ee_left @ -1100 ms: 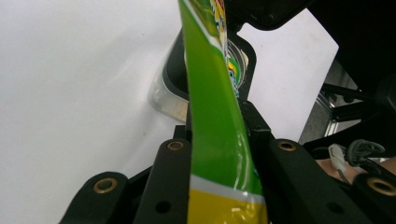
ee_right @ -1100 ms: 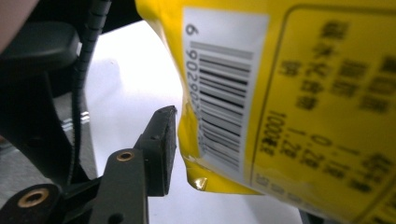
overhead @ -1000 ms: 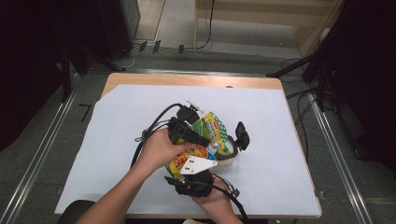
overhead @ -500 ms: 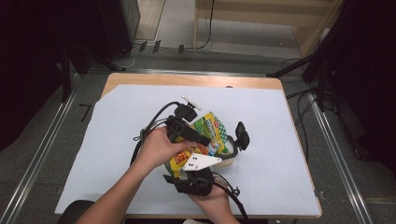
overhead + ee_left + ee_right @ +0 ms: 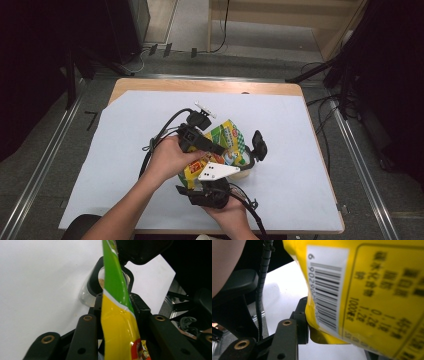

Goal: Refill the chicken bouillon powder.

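The work in hand looks like emptying a snack bag into a clear cup on the white-covered worktop. The bag is already lifted off the worktop and held between both tools, its green end tipped over the cup. In the left tool's view some light brown crumbs show inside the cup, so pouring seems under way, though how much remains in the bag cannot be told.

The left tool pinches the bag's thin edge, and its jaws have just been closing, with the yellow-and-green film running straight up between them. The right tool grips the yellow bottom end with the barcode; one jaw presses the bag's side, the other is hidden behind the film. The cup stands just beyond the left tool's tips and right beneath the bag's mouth.

Count: one bag, one cup, two tools, one worktop
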Available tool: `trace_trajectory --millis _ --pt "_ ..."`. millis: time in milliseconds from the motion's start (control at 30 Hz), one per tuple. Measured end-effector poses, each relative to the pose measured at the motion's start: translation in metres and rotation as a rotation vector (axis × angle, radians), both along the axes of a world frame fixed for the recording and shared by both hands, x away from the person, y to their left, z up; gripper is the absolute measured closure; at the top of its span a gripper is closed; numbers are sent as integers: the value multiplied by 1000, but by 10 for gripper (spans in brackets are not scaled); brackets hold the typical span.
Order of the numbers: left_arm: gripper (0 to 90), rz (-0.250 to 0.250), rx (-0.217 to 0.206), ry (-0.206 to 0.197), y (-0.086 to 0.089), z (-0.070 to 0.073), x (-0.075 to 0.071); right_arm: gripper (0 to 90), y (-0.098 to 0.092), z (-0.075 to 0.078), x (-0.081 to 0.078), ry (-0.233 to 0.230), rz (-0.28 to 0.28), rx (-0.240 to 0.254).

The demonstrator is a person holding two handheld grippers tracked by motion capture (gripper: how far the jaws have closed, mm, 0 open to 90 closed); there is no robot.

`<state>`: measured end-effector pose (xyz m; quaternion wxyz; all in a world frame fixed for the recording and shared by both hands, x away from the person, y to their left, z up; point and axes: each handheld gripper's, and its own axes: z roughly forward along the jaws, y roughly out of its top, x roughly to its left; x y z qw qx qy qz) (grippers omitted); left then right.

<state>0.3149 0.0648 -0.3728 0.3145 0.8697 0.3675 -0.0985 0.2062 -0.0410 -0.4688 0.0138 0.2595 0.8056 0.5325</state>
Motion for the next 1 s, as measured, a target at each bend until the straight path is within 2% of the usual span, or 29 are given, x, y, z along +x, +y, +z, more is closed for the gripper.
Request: trace_trajectory --millis 133,200,267,300,333,533,867,1000 --pt "743 7 7 -10 1 1 0 528 3 1 -1 -12 6 -15" --pt "746 11 9 -11 1 1 0 506 5 1 -2 -32 13 -44" --pt "750 11 13 -13 0 1 -1 530 7 1 -4 -57 5 -69" --pt "751 7 12 -13 0 1 -1 580 7 1 -4 -64 -2 -80" --pt "751 9 10 -12 0 1 -1 611 7 1 -4 -59 -9 -77" --pt "739 13 -17 0 5 4 1 622 7 4 -3 -61 -12 -57" --pt "644 22 -27 -5 6 9 0 620 4 5 1 0 -14 30" --pt "630 21 -28 -6 6 10 -1 617 3 5 2 7 -10 42"
